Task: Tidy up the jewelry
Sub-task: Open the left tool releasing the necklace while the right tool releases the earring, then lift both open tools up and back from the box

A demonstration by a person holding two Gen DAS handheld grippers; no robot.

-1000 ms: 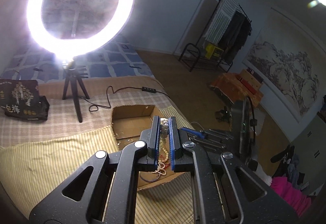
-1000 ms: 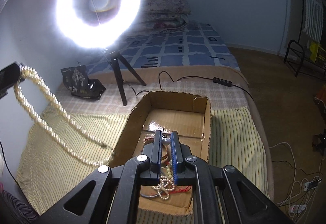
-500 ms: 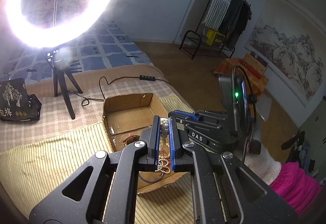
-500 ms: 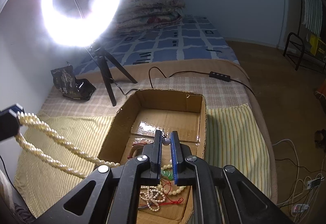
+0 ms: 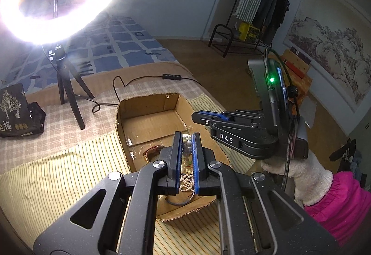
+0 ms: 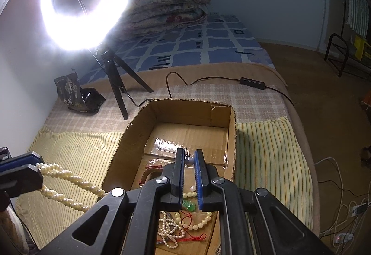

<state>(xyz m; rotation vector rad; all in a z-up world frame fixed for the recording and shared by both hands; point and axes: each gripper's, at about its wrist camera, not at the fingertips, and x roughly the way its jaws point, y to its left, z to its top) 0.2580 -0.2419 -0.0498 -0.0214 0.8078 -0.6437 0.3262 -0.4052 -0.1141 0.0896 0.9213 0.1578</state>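
Note:
An open cardboard box lies on the bed and holds several bead strings, a green pendant and red cord. My left gripper is shut on a twisted cream pearl necklace, which hangs from it toward the box's left wall in the right wrist view. My right gripper is above the box, shut on a small grey pearl earring. In the left wrist view the right gripper reaches over the box from the right.
A ring light on a black tripod stands behind the box, its cable and switch trailing right. A black printed bag lies far left. A yellow striped cloth covers the bed around the box. The bed edge drops off at the right.
The left gripper has come down and toward the box with the pearl necklace, which now hangs lower. The right gripper has moved forward over the box, still holding the earring.

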